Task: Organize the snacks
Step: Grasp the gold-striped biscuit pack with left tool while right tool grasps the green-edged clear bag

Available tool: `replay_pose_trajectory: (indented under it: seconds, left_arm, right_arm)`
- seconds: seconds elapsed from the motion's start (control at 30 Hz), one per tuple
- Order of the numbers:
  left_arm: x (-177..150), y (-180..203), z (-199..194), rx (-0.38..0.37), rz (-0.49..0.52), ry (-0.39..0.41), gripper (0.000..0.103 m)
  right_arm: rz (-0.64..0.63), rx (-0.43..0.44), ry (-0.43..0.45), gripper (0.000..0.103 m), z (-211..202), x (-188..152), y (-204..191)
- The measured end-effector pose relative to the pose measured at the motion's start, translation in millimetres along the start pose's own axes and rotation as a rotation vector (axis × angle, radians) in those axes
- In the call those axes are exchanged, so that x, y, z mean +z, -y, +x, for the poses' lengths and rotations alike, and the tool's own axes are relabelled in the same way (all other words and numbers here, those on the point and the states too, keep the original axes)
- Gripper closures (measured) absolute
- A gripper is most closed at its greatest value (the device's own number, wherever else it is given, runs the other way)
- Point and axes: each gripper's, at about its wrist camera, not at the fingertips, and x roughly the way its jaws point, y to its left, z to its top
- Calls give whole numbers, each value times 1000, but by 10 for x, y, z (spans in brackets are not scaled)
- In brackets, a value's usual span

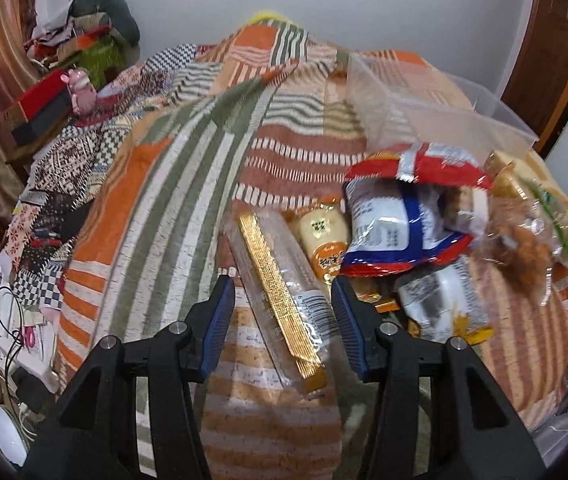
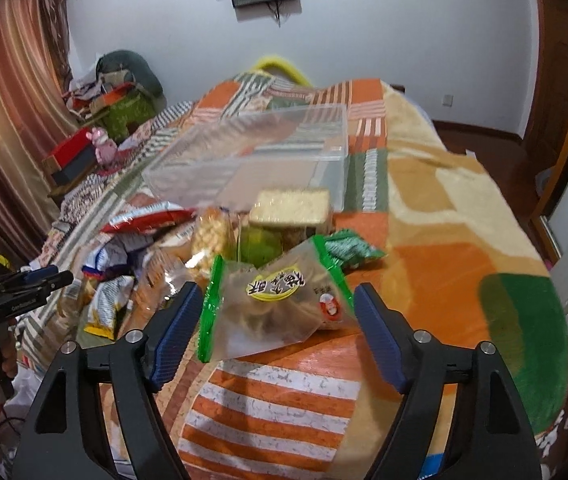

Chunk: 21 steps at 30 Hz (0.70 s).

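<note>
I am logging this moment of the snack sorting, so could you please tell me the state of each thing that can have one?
Clear rectangular plastic bin: upright, lid off, no snacks inside.
Long clear packet with gold strip: lying on the blanket between the left gripper jaws, not gripped.
Clear green-edged bag with yellow label: sealed, lying between the right gripper jaws, not gripped.
Red, white and blue bag: sealed, on the pile.
</note>
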Motion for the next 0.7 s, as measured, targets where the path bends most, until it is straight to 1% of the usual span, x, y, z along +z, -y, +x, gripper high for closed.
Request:
replay_pose_trajectory:
  seconds: [0.13,0.2,0.23,0.37,0.5,0.57,0.67,0.7]
  left_arm:
    - [-19,-7,194,-10,-8,-31,53]
    - [-13,-19,220,-12,-16,-16,52]
    - [3,-25,235,-12,-19,-12,53]
    - [62,-70,301,-21,-33,-2,51]
    - [87,-110,337,-27,-41,0,51]
    - [87,-118,343,-7,-33,-1,51]
    - [74,-133,350,11,-27,-10,51]
    - [58,-131,374,19,-18,-28,51]
  right_arm:
    - [-5,-9,-46,21,163,-5,1]
    - [-6,-15,-70,18,244,-7,11]
    - [-5,-12,-76,15,264,-7,10]
    - [-21,-7,-85,10,323,-9,-5]
    - [-47,-2,-85,10,343,-15,-42]
    - [-51,4,-88,10,359,-10,-44]
    - [-46,14,-83,14,345,-9,-10]
    - [-46,14,-80,18,336,-12,-5]
